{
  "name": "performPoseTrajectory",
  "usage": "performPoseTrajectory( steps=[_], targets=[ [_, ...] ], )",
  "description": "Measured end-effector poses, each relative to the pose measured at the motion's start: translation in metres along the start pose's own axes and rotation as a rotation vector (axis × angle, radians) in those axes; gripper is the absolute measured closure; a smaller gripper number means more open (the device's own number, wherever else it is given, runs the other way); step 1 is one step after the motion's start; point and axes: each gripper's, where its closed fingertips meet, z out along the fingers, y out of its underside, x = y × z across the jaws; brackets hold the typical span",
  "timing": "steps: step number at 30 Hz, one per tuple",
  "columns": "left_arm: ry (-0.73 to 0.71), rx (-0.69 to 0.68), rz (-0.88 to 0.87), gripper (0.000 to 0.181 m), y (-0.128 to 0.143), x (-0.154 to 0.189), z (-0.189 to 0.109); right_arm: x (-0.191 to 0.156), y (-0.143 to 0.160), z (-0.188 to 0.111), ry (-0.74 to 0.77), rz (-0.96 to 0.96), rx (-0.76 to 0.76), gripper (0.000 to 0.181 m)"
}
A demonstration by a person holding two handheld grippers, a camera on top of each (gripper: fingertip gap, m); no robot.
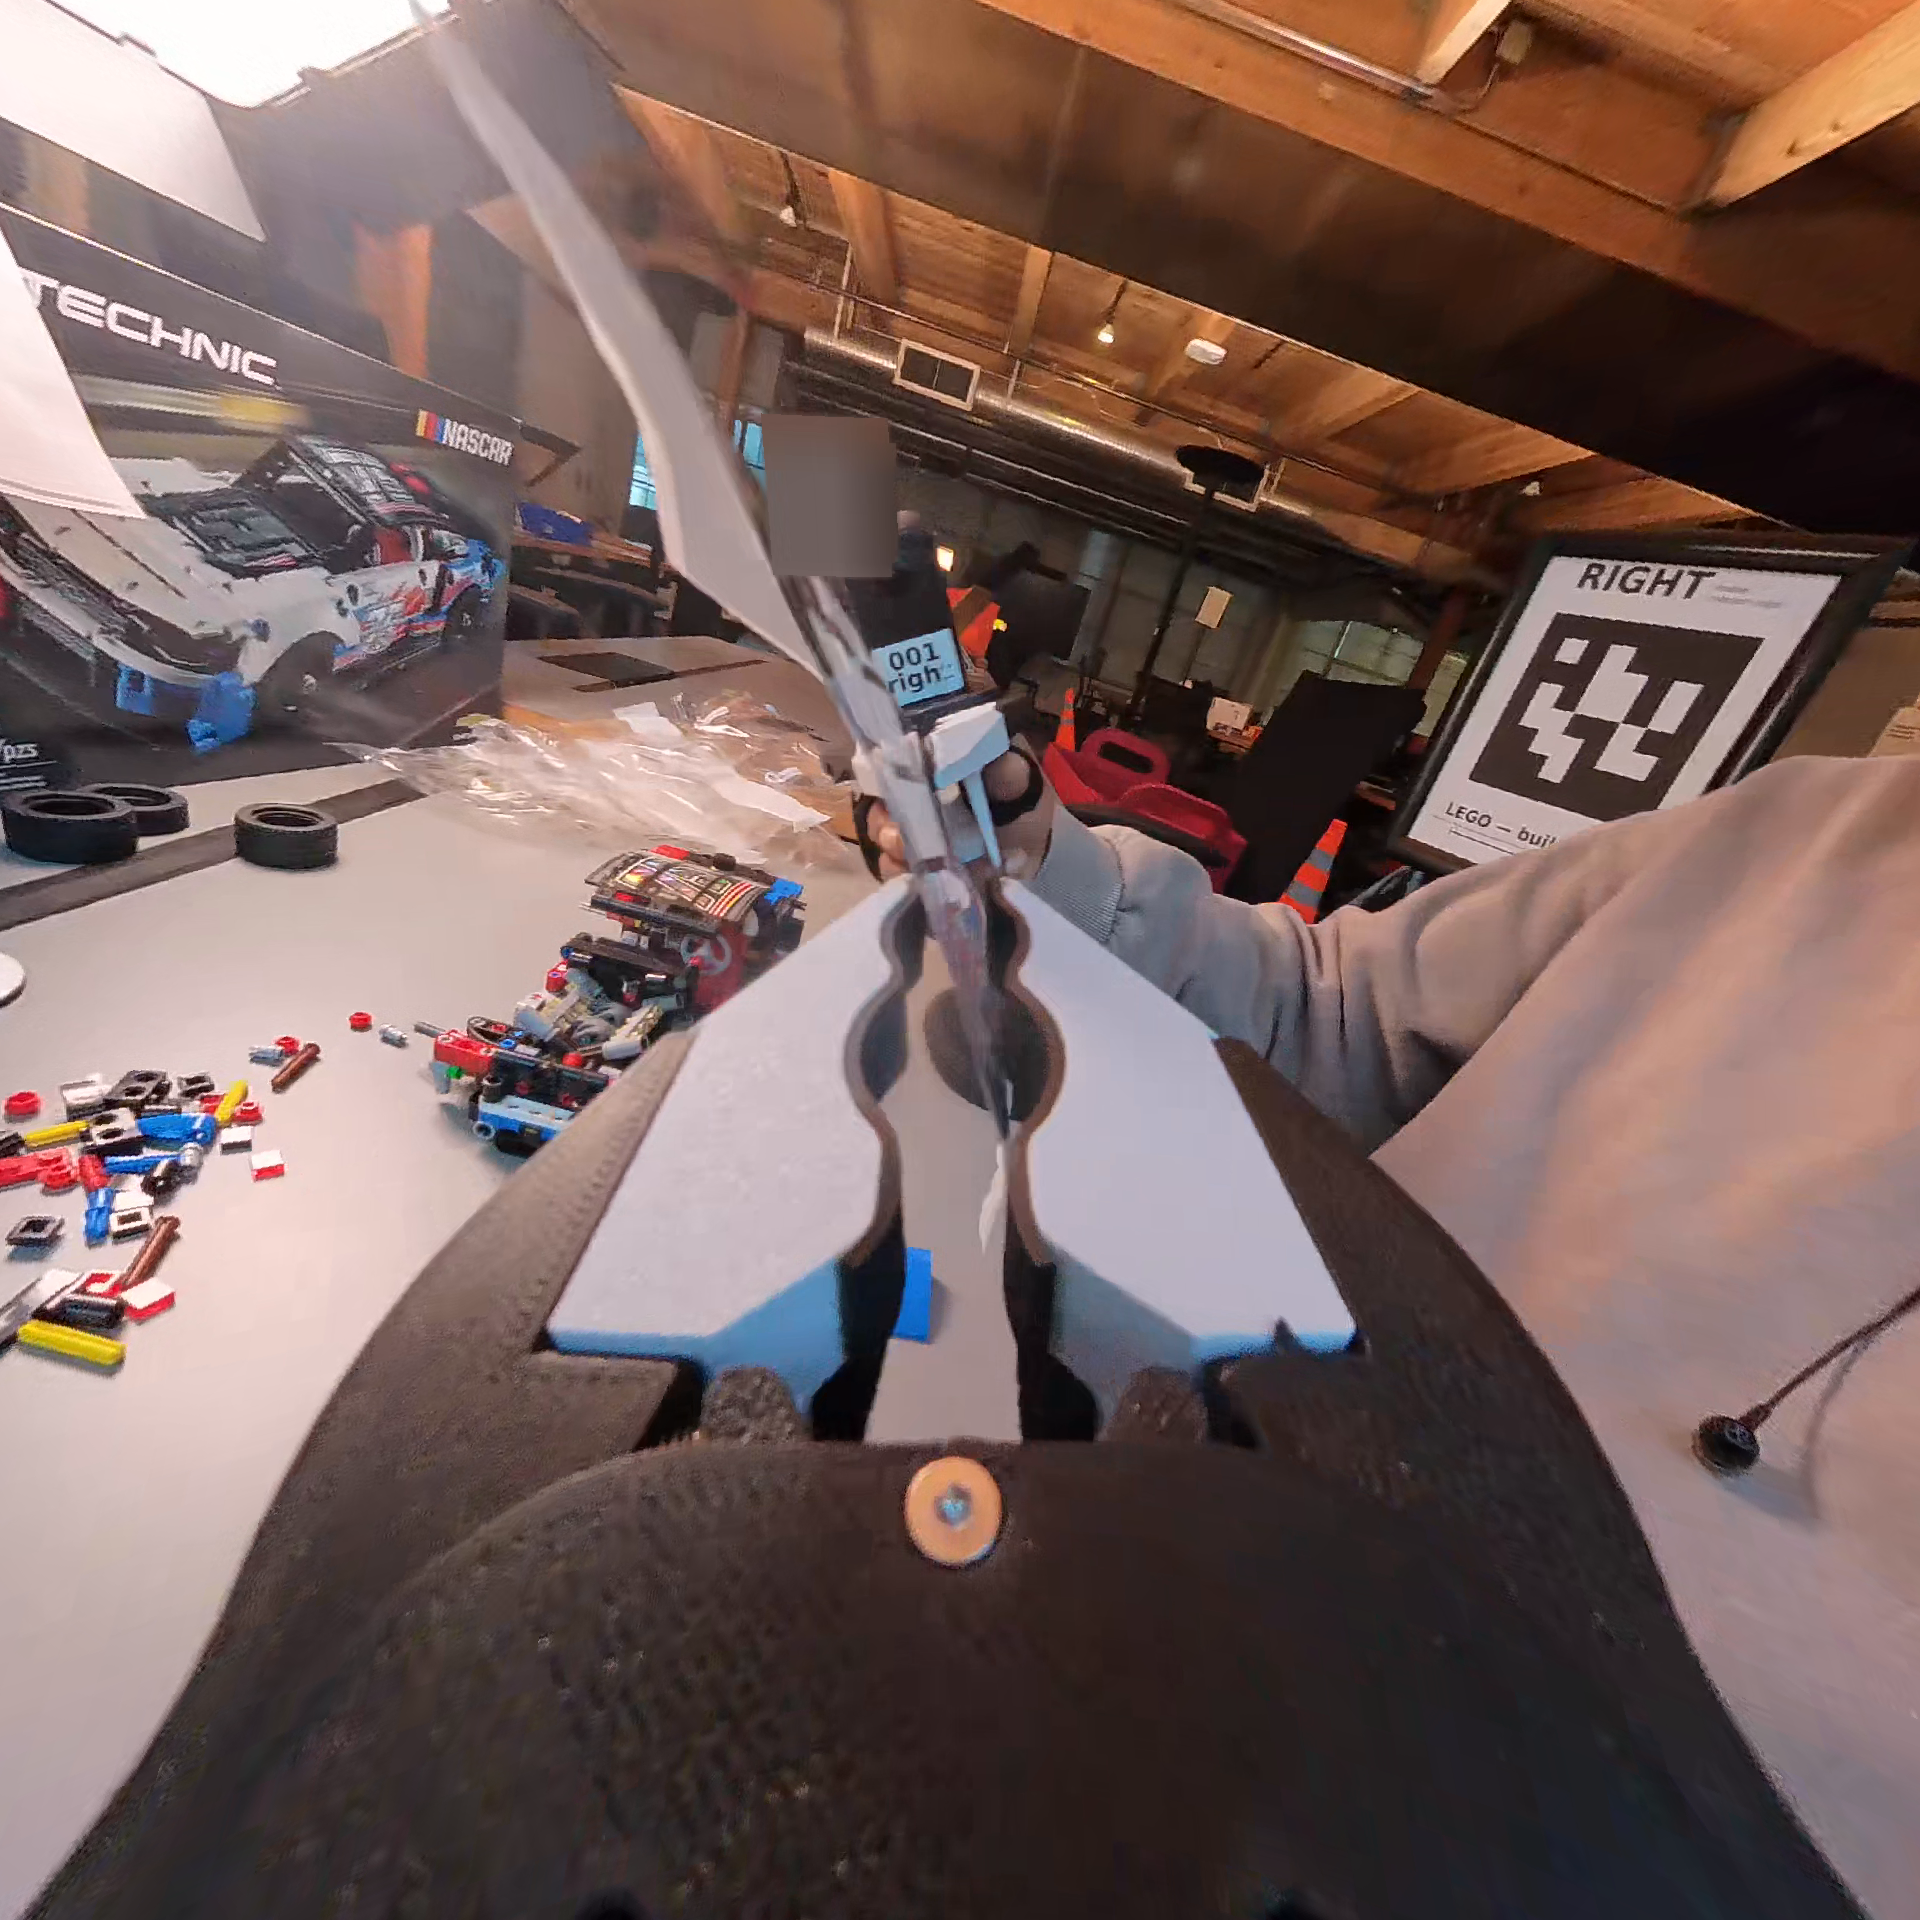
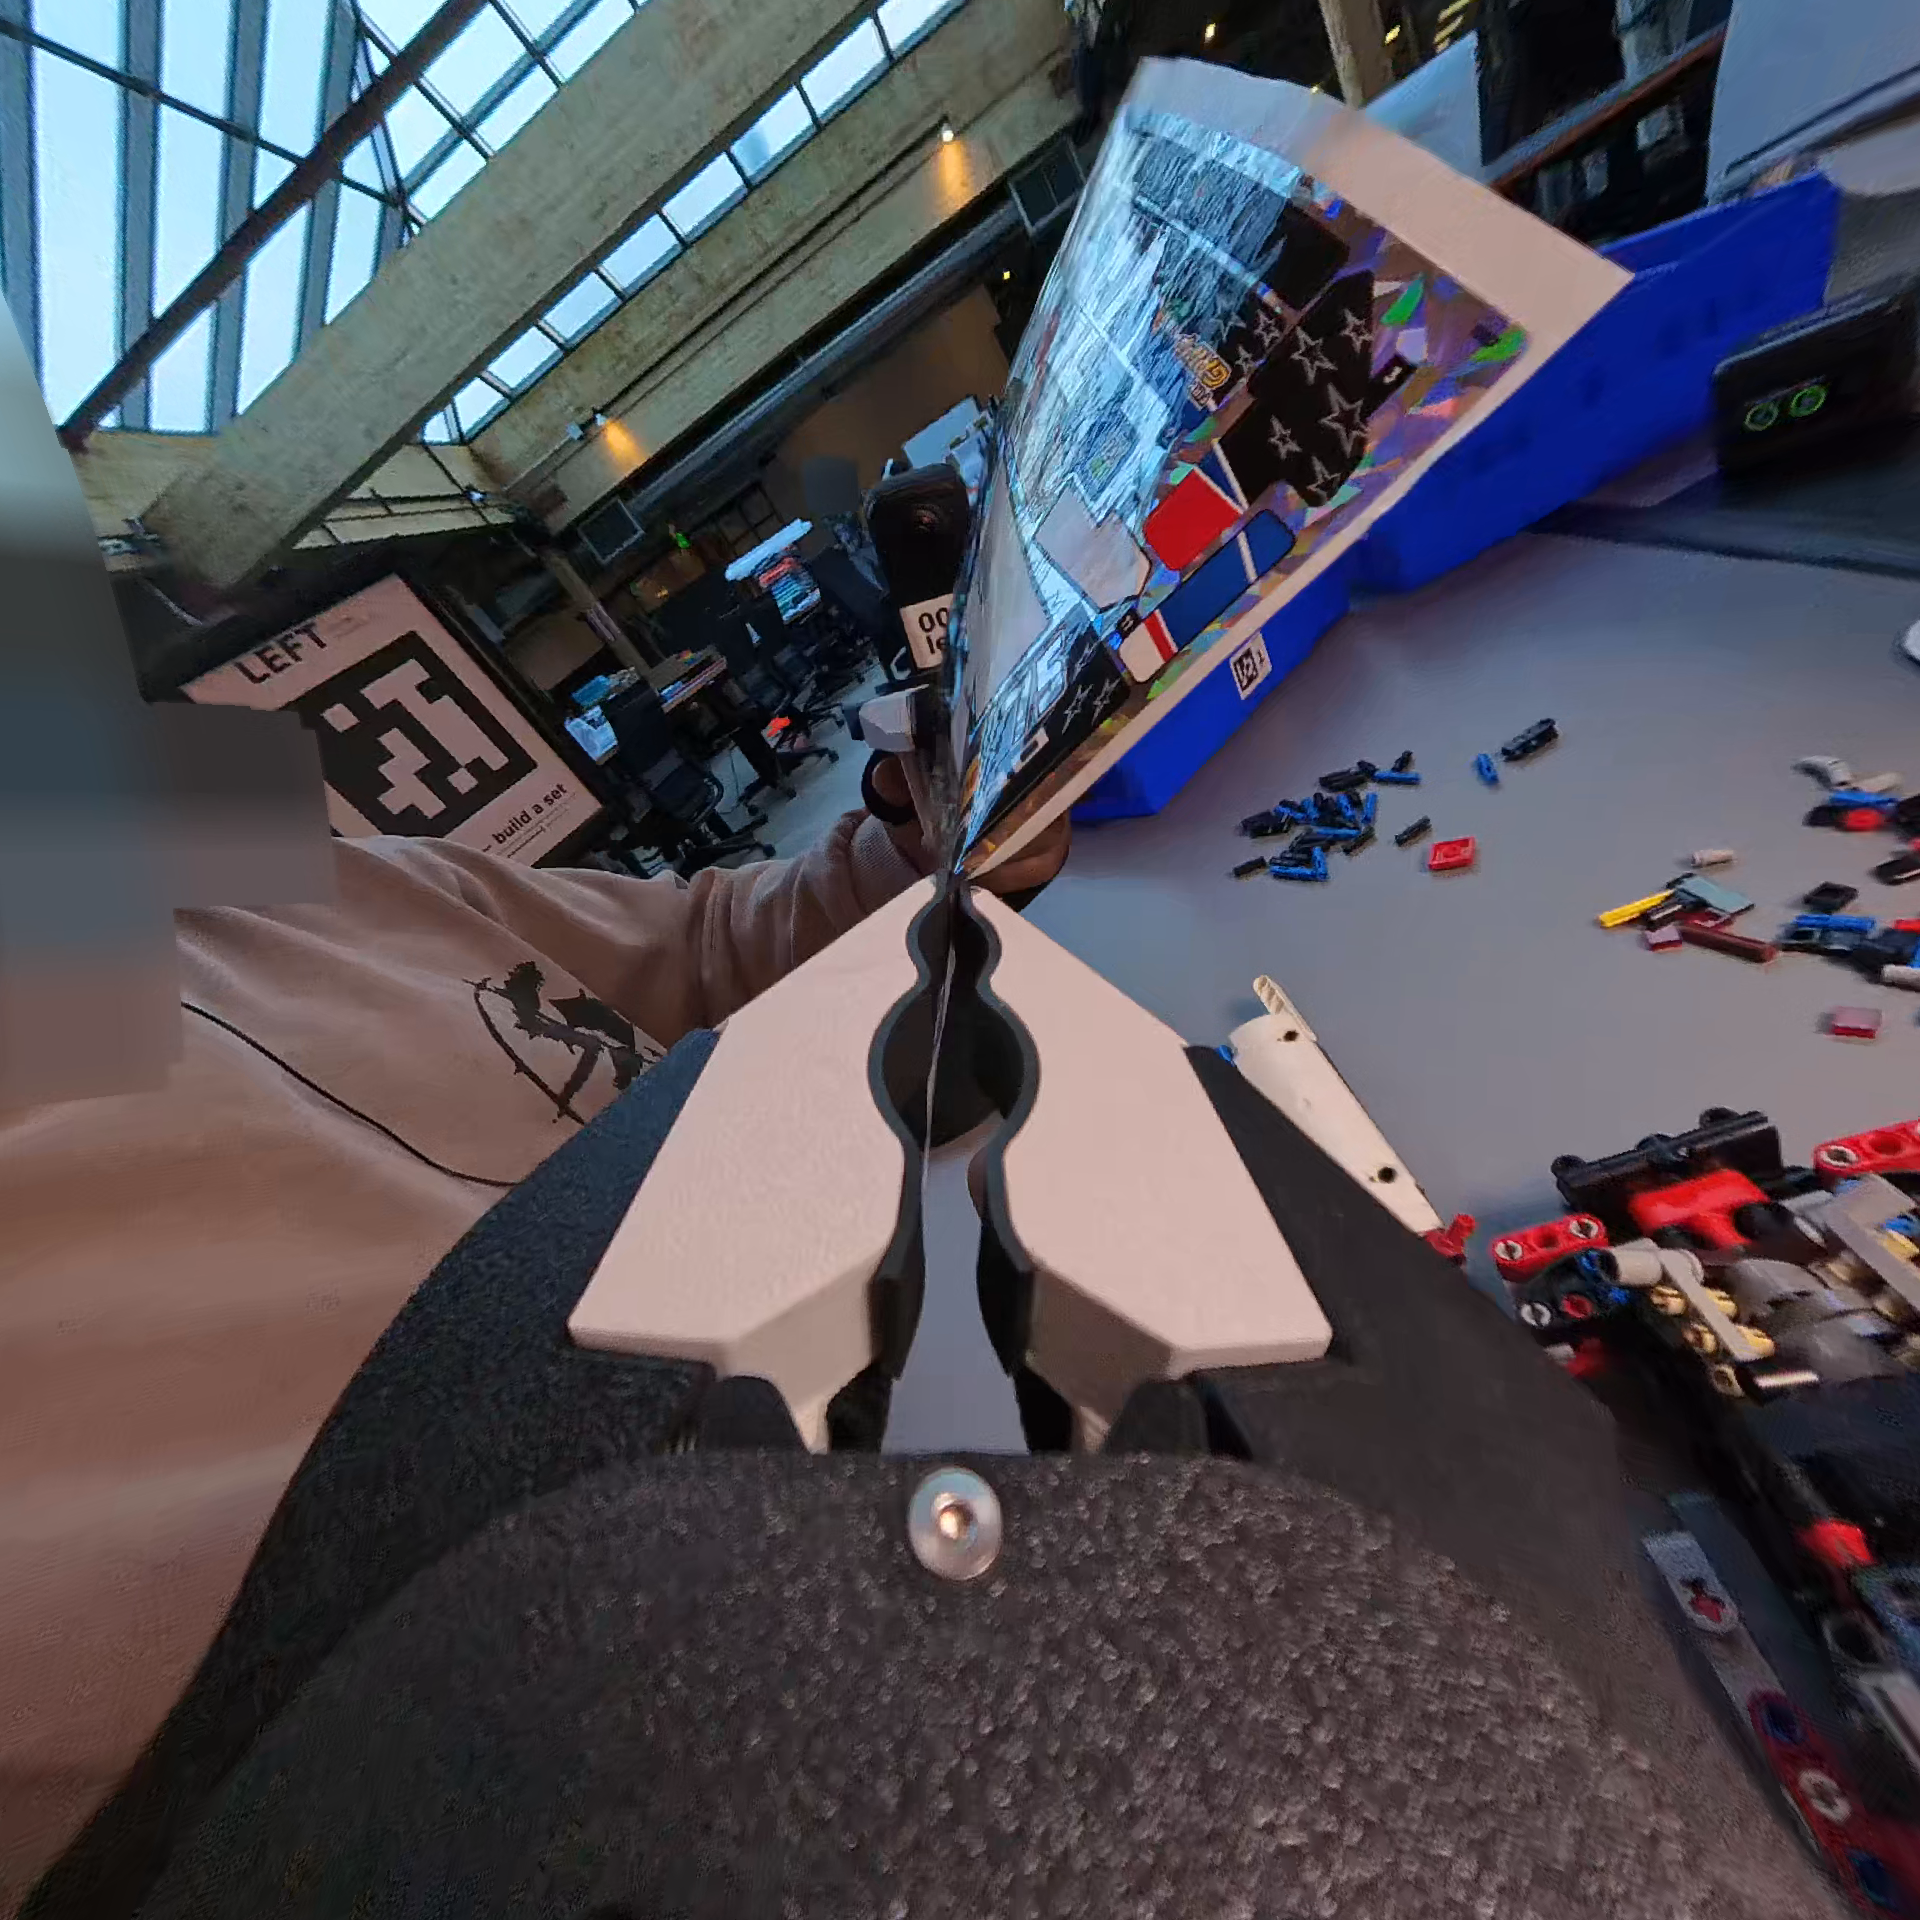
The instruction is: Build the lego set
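Observation:
A shiny sticker sheet (image 2: 1226, 416) is held up in the air between both grippers; its white back shows in the left wrist view (image 1: 644, 353). My left gripper (image 1: 956, 894) is shut on the sheet's lower edge. My right gripper (image 2: 951, 888) is shut on the same edge from the opposite side. Each gripper faces the other: the right one shows in the left wrist view (image 1: 951, 790), the left one in the right wrist view (image 2: 904, 748). The partly built lego car (image 1: 644, 987) sits on the grey table; it also shows in the right wrist view (image 2: 1714, 1268).
Loose pieces (image 1: 125, 1143) lie left of the car, with more on the far side (image 2: 1320, 821). Black tyres (image 1: 286, 834), the set box (image 1: 260, 540) and plastic bags (image 1: 644, 769) stand behind. A blue bin (image 2: 1558, 457) and a white panel (image 2: 1320, 1101) are near. Tip to tip, the grippers are about 11 cm apart. About 15 cm separates my right fingertips from the partly built lego car (image 1: 644, 987).

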Motion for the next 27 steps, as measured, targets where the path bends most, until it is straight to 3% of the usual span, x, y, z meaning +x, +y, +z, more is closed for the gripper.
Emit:
performPoseTrajectory(
  steps=[2,12,27],
  targets=[
    [-0.018,0.025,-0.016,0.181,0.006,-0.002,-0.008,0.012,0.006,0.007,-0.006,0.027,-0.029,0.181],
    [0.006,0.091,-0.239,0.178,0.030,-0.017,-0.016,0.035,0.029,0.006,0.013,0.157,-0.018,0.181],
    [-0.025,0.044,-0.190,0.177,0.041,-0.015,-0.010,0.033,0.023,-0.008,0.056,0.142,0.012,0.181]
  ],
)
